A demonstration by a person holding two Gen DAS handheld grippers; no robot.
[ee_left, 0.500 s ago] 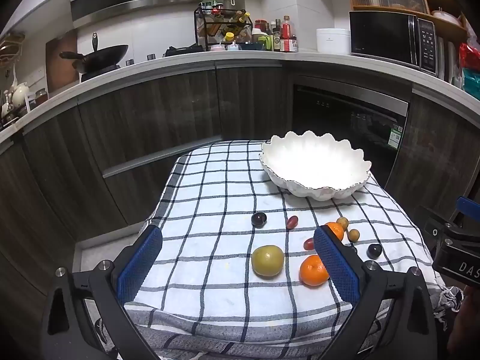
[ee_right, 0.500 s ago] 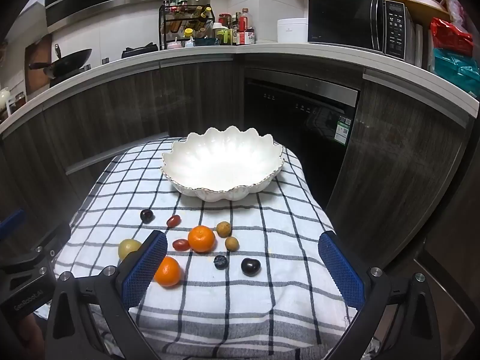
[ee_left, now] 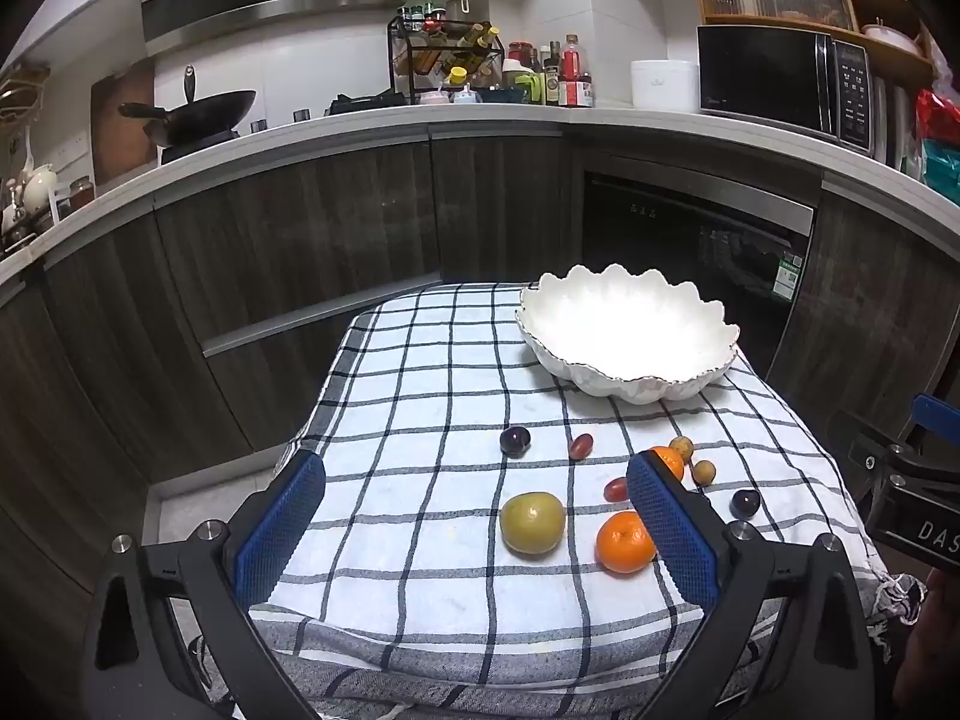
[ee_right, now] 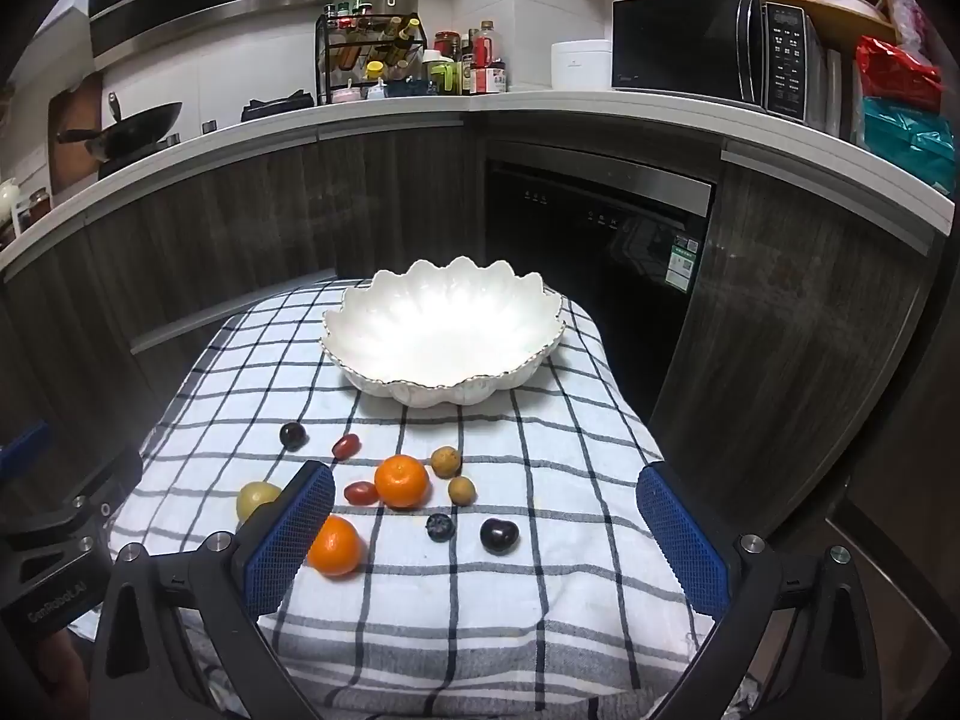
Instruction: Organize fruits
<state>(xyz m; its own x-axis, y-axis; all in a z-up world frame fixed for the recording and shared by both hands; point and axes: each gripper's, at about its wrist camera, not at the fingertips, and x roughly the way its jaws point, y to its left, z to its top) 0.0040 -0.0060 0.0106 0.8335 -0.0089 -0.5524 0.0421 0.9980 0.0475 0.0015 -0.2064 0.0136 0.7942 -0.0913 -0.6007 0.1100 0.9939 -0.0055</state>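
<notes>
A white scalloped bowl (ee_right: 444, 333) stands empty at the far end of a checked cloth (ee_right: 540, 570). Loose fruit lies in front of it: two oranges (ee_right: 402, 480) (ee_right: 334, 546), a yellow-green fruit (ee_left: 532, 522), two red grape-like fruits (ee_right: 347, 446), two small tan fruits (ee_right: 446, 461), a blueberry (ee_right: 439, 527) and dark plums (ee_right: 498, 534) (ee_left: 515, 441). My left gripper (ee_left: 474, 510) hovers open above the near cloth, nothing between its blue pads. My right gripper (ee_right: 486, 516) also hangs open over the fruit, holding nothing.
Dark wood cabinets and an oven (ee_right: 600, 252) curve behind the table. The counter above carries a wok (ee_left: 204, 111), a bottle rack (ee_left: 447, 63) and a microwave (ee_right: 708, 54). The cloth drops off at its left and right edges.
</notes>
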